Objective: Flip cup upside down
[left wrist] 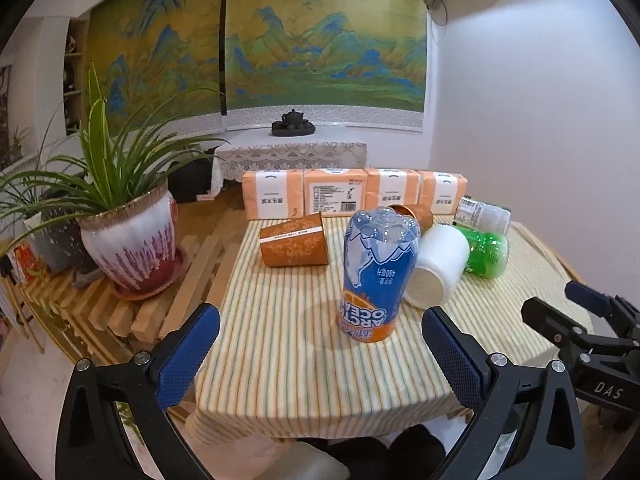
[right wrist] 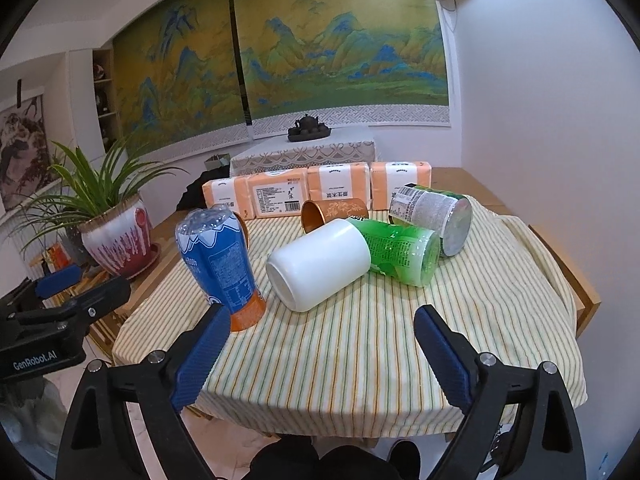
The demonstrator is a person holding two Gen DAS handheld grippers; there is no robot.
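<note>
Both claws hang released: the right claw (right wrist: 320, 354) has the white plastic cup (right wrist: 318, 264) on its side at twelve o'clock, long axis toward one o'clock, nearer than from the left claw (left wrist: 320, 354), whose view half-hides it behind the inverted blue-and-orange bottle (left wrist: 378, 274) on the striped counter (right wrist: 360, 352).

A glossy, smooth white plastic cup (right wrist: 319, 263) and a shiny blue-and-orange film-wrapped plastic cup (left wrist: 378, 276) are seen on a matt, woven striped cloth (right wrist: 360, 352). Textured blue pads (right wrist: 202, 364) are carried on matt black plastic gripper arms.
</note>
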